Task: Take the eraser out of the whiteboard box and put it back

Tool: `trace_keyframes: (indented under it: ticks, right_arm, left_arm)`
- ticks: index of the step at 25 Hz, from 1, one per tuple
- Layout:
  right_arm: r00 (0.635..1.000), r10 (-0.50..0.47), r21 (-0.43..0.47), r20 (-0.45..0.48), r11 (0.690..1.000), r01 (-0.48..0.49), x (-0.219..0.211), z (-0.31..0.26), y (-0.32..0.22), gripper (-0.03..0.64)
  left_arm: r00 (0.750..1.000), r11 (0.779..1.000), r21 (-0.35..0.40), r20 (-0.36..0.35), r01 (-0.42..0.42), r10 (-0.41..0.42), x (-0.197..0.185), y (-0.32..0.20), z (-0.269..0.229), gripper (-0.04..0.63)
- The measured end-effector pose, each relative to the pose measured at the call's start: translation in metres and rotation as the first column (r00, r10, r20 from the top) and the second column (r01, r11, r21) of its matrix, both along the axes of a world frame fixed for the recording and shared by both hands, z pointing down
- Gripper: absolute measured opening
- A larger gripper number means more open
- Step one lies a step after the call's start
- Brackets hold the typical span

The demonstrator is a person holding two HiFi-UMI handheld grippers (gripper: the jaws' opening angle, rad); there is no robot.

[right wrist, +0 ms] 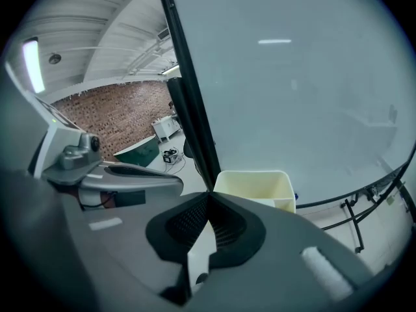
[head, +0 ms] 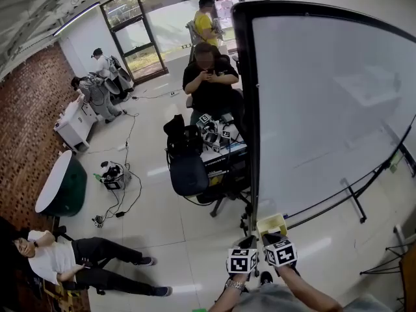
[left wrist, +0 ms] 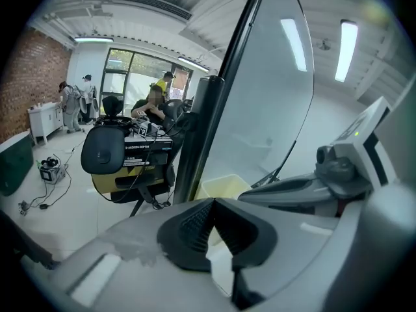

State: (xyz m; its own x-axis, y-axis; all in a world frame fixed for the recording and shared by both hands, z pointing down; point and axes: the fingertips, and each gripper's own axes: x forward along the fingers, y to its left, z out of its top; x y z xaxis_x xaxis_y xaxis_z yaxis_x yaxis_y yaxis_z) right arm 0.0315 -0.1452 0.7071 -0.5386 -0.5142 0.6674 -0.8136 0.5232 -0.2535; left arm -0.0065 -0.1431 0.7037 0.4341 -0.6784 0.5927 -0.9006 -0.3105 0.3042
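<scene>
A bright workshop with a pale floor: a brick wall and a round green table at left, one person sitting on the floor, others near the glazed doors, and a tall whiteboard in a black frame filling the right.

A pale yellow, open-topped box hangs at the foot of that frame, on the whiteboard's lower left corner. The left gripper points down at the box, its ribbed jaws meeting at the tips with nothing between them. Just beside it, the right gripper aims at the same box, and its jaws are likewise pressed together and empty. Both stand near the box's rim but are not in it.

The eraser itself cannot be made out. If it is in the box, the near wall hides it. Only a thin partition shows inside, so the eraser's colour and shape cannot be told.

A board eraser is likely light, with a soft wiping face and a stiffer back. It should not break, but a loose pinch could let it twist. The safest hold would be across its narrow sides, near the middle, with the jaws opened before they enter the box.
</scene>
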Motion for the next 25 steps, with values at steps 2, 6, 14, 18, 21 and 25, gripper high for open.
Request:
trace_keyframes:
  ticks: [2,6,14,18,21,25]
  right_arm:
    - [1.000,-0.001,0.004,-0.009,1.000,0.001,0.001,-0.001,-0.001,0.002]
    - [1.000,-0.010,-0.013,0.001,1.000,0.010,0.000,0.001,0.003,0.003]
    - [1.000,-0.013,-0.035,0.029,0.999,0.014,-0.005,0.002,0.023,0.002]
    - [1.000,-0.005,-0.034,0.012,0.999,0.005,-0.009,0.004,0.048,0.002]
    - [1.000,0.014,-0.031,0.009,0.999,-0.013,-0.013,0.006,0.068,0.003]
    - [0.998,0.059,-0.026,0.019,0.998,-0.058,-0.013,0.004,0.092,0.002]
  left_arm:
    - [1.000,1.000,0.001,0.003,-0.006,0.006,0.003,-0.001,-0.001,0.003]
    - [1.000,1.000,-0.001,0.005,-0.015,0.015,0.005,0.001,0.001,0.003]
    - [1.000,1.000,-0.003,-0.003,-0.030,0.030,0.003,0.018,-0.002,0.003]
    - [0.999,0.999,-0.007,-0.026,-0.032,0.032,-0.001,0.044,-0.001,0.003]
    - [0.999,0.999,-0.017,-0.038,-0.037,0.036,-0.005,0.066,0.007,0.003]
    - [0.998,0.997,-0.039,-0.029,-0.062,0.061,-0.006,0.096,0.019,0.003]
